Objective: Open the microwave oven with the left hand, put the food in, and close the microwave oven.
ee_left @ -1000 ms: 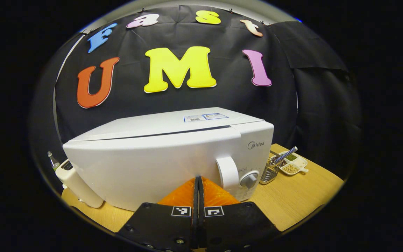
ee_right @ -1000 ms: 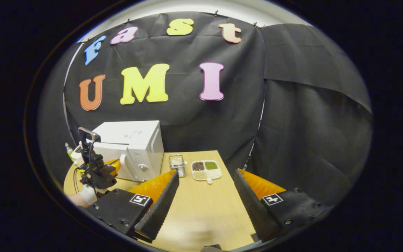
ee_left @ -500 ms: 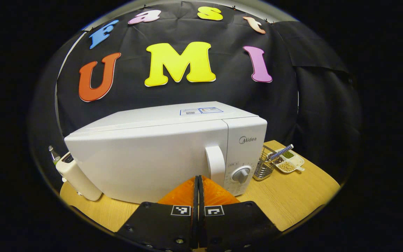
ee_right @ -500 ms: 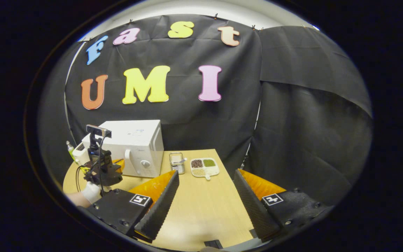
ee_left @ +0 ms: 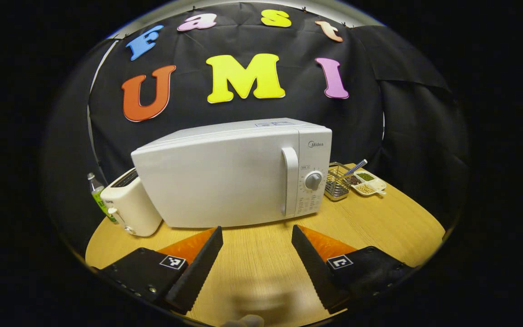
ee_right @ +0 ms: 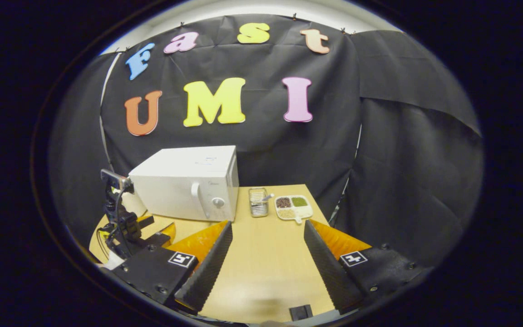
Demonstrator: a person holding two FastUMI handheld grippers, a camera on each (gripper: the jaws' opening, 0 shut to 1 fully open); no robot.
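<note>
Microwave oven [ee_left: 229,175] stood on the wooden worktop [ee_left: 379,218], door shut flush, handle [ee_left: 290,181] beside the dial [ee_left: 313,180]. Left tool [ee_left: 256,254] hovered low before the door, fingers spread wide, nothing between them. Right tool [ee_right: 266,250] likewise released and bare, well apart from the oven. Toaster [ee_left: 130,209] just left of the oven; wire basket [ee_left: 336,184] and divided dish [ee_left: 367,182] to its right.

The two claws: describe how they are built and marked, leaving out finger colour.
Each claw, left claw and right claw, has two wedge-shaped fingers with saw-toothed inner edges, on black bolted blocks bearing square black-and-white tags. The right gripper view shows the left claw from outside, with cables and a small camera on top.
</note>
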